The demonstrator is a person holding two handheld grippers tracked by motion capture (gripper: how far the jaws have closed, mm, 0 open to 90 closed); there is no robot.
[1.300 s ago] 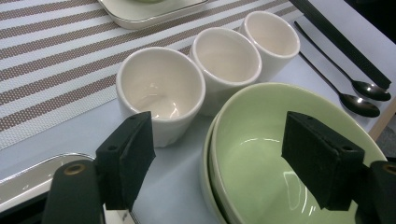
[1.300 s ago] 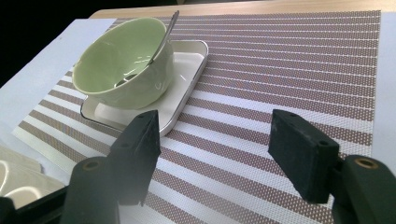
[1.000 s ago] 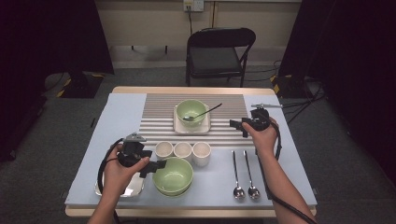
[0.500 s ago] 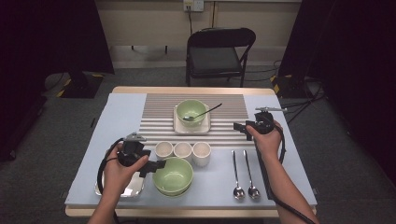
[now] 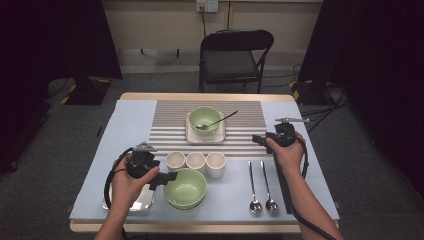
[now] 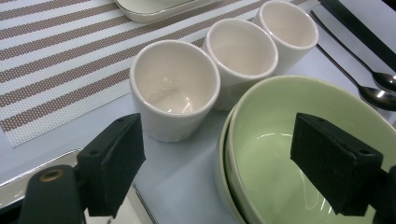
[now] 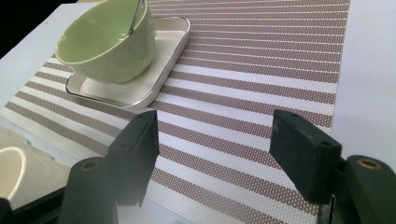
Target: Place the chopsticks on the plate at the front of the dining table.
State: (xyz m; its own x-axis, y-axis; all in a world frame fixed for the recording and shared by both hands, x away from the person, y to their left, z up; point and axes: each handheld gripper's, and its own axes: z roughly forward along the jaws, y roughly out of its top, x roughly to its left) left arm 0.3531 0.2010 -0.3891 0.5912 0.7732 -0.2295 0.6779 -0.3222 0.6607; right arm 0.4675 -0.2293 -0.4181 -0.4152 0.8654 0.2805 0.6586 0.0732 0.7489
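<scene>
In the left gripper view the stacked green bowls (image 6: 280, 154) run off the bottom and right edges. The person's left hand (image 5: 131, 182) hides most of the metal tray (image 5: 142, 199) on the tabletop (image 5: 125, 130). In the right gripper view the spoon (image 7: 137, 14) in the green bowl (image 7: 107, 39) is cut off at the top.

left gripper (image 5: 169, 178): black body, grey three-cornered plate on top, black cable looping near the left wrist
right gripper (image 5: 256, 138): black, grey plate, black cable trailing along the forearm
jaws: blocky black pads, small screw holes, brass-coloured pivot rings
forearms: bare, no sleeves
</scene>
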